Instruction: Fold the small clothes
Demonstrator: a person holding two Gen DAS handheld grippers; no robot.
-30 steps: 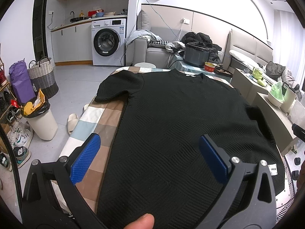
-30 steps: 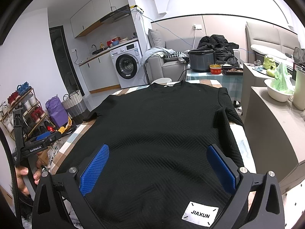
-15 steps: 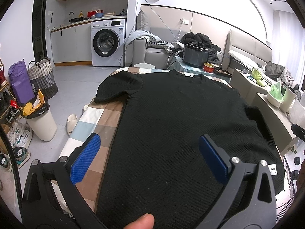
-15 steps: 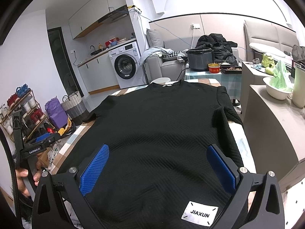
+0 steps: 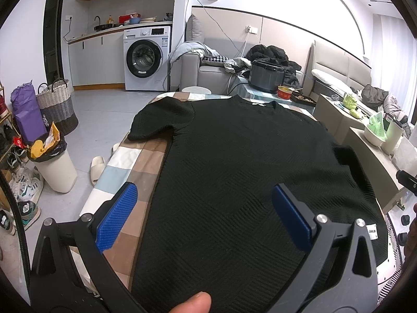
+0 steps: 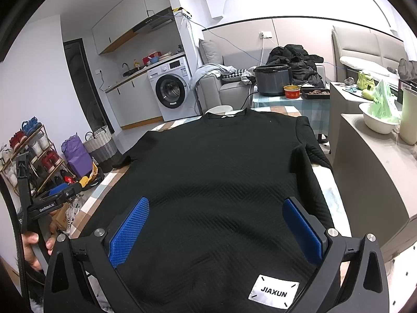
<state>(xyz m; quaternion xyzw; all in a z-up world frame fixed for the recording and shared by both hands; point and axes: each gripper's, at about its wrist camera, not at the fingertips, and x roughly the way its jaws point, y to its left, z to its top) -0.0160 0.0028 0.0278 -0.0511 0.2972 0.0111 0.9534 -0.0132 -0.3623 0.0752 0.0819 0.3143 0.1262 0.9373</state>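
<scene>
A black short-sleeved textured shirt [image 5: 234, 156] lies spread flat on a table with a checked cloth [image 5: 135, 164], collar at the far end. Its left sleeve [image 5: 159, 120] reaches the table's left side. A white JIAXUN label [image 6: 273, 290] sits at the near right hem. My left gripper [image 5: 203, 203] hovers open over the shirt's near left part, one blue pad [image 5: 117, 219] above the cloth. My right gripper [image 6: 216, 216] hangs open over the near right hem [image 6: 208, 274], nothing between its pads. The shirt [image 6: 221, 161] fills the right wrist view, its right sleeve [image 6: 310, 146] bunched.
A white bin [image 5: 57, 167], slippers [image 5: 97, 167], baskets [image 5: 56, 104] and shoe racks [image 6: 34, 154] stand on the floor to the left. A washing machine [image 5: 147, 57], a sofa and a rice cooker [image 5: 265, 75] lie beyond the table. Cabinets [image 6: 365, 172] with a white bowl [image 6: 378, 120] flank the right.
Both grippers stay open over the near hem. The views have shifted only slightly; the shirt lies as before.
</scene>
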